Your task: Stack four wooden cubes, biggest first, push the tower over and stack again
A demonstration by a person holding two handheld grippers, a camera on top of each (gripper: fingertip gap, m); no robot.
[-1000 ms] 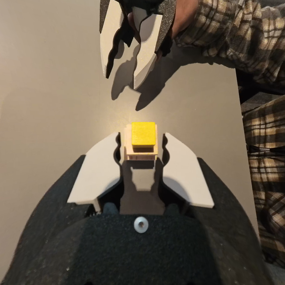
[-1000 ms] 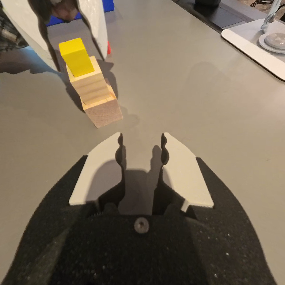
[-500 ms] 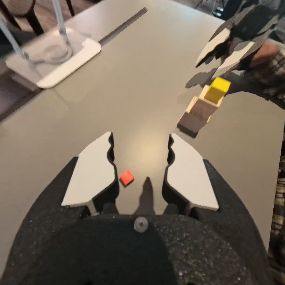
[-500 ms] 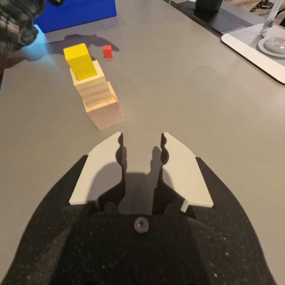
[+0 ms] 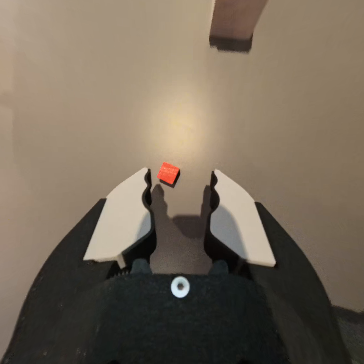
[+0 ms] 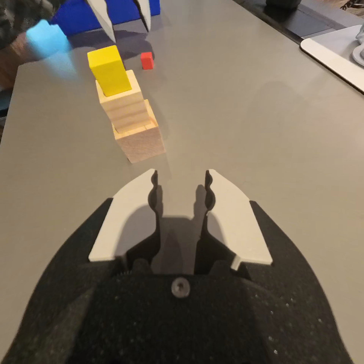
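A tower of three cubes stands on the grey table point(image 6: 256, 137): a large plain wooden cube point(image 6: 140, 142) at the bottom, a smaller pale wooden cube point(image 6: 124, 108) on it, a yellow cube point(image 6: 109, 71) on top. A small red cube point(image 6: 147, 60) lies alone behind the tower. In the left wrist view my left gripper point(image 5: 179, 173) is open and empty, hovering above the red cube point(image 5: 168, 175), which sits just ahead of the left fingertip. The tower's base point(image 5: 233, 19) shows blurred at the top. My right gripper point(image 6: 181, 172) is open and empty, in front of the tower. The left gripper's fingers point(image 6: 104, 21) hang above the red cube.
A blue box point(image 6: 82, 17) stands at the far side of the table. A white stand base point(image 6: 334, 57) lies at the right edge, with a dark strip point(image 6: 295, 17) beyond it. A blurred light-blue patch point(image 6: 47, 39) and a sleeve show at the upper left. The tips of one gripper are about 30 cm away from the tips of the other. From the left gripper's tips to the small red cube point(image 6: 147, 60) is close to 4 cm.
My left gripper has left the tower top, swung away and come down over the red cube. The right gripper has barely moved. The tower stands unchanged.
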